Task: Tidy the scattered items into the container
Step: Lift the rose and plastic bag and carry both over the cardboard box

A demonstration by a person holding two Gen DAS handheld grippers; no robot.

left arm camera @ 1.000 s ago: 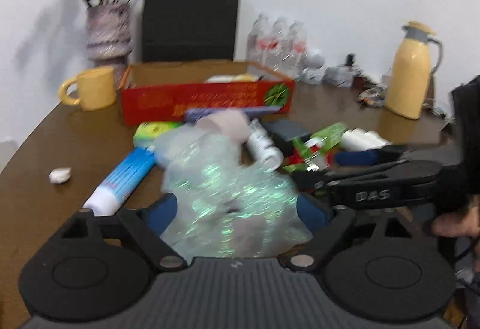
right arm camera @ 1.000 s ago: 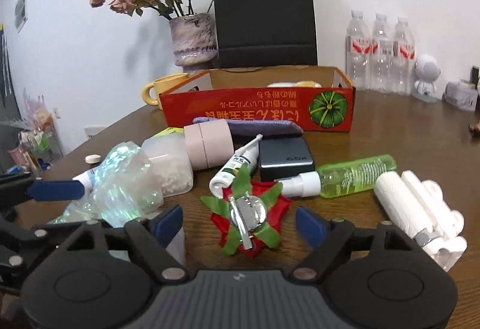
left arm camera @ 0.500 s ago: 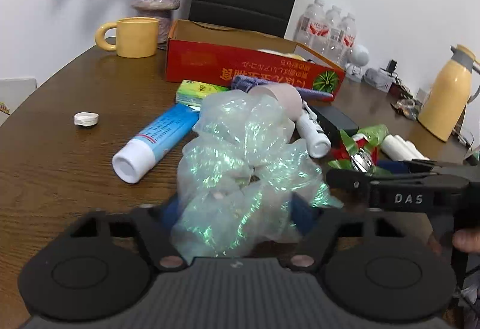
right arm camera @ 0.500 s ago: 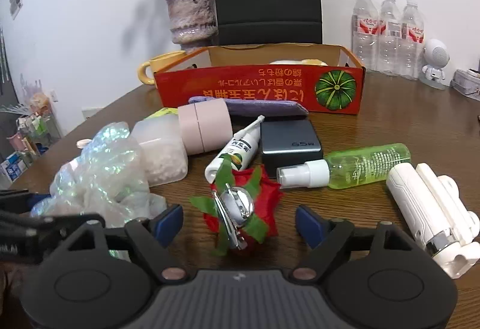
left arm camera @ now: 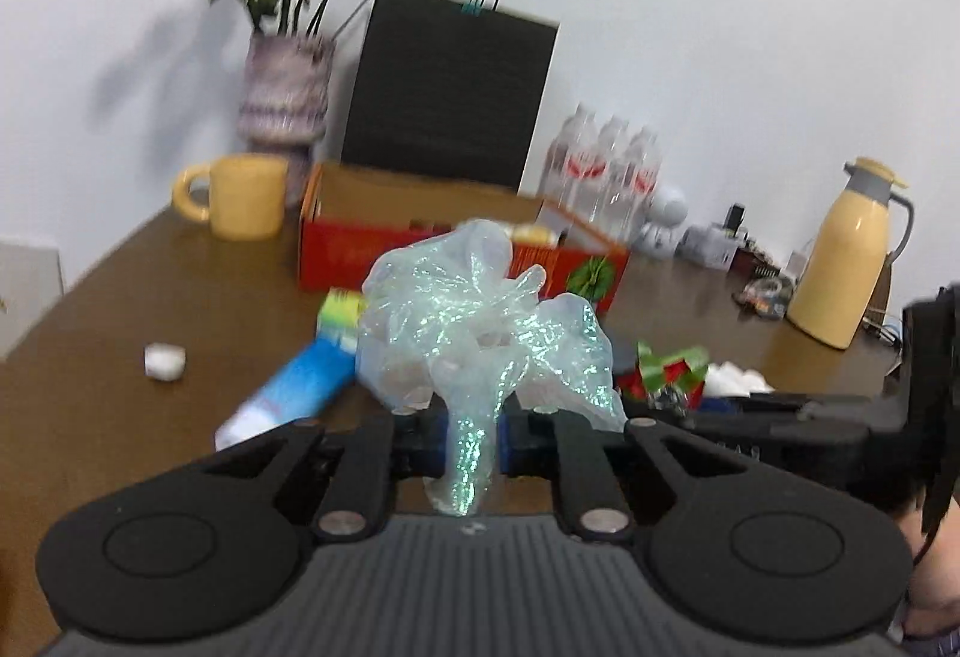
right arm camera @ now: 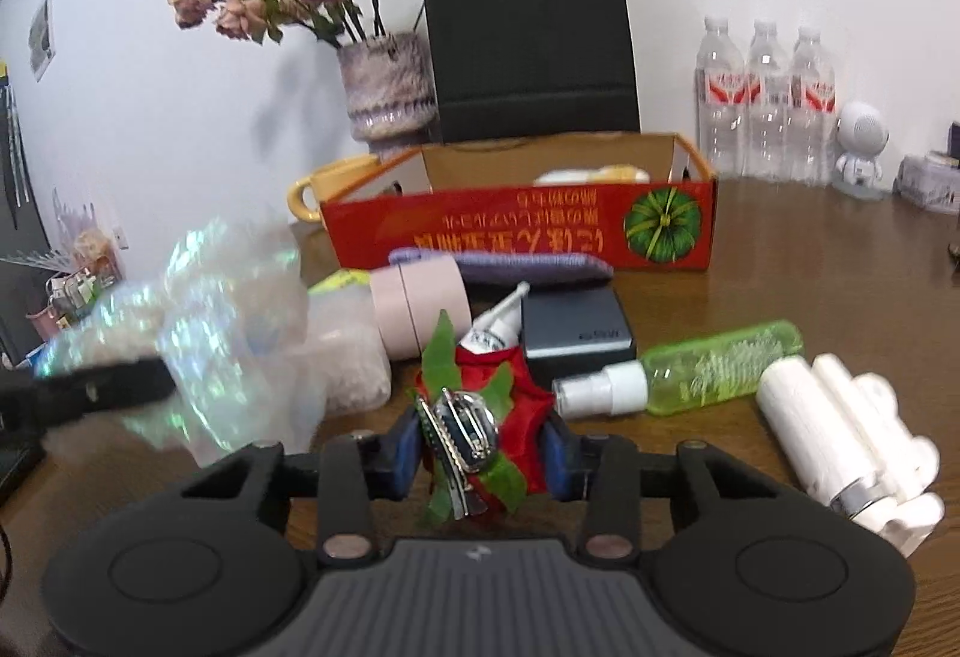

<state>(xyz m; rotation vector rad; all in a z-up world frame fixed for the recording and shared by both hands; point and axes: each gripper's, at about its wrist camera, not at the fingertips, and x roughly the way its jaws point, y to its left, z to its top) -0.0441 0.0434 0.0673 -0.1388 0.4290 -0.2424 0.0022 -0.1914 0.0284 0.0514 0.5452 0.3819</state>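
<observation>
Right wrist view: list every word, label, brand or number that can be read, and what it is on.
Red cardboard box: a row of yellow characters printed upside down; I cannot read them.
Dark power bank: small light marking, too blurred to read.
White dropper bottle: label print too small.
Water bottles: red and white labels, text unreadable.
Nothing reads clearly in this view.

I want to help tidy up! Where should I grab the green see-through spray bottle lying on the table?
Grip the green see-through spray bottle across the middle of its round body, coming from above. It lies flat on its side on the brown wooden table; its white cap end looks narrower and nearer other items.
</observation>
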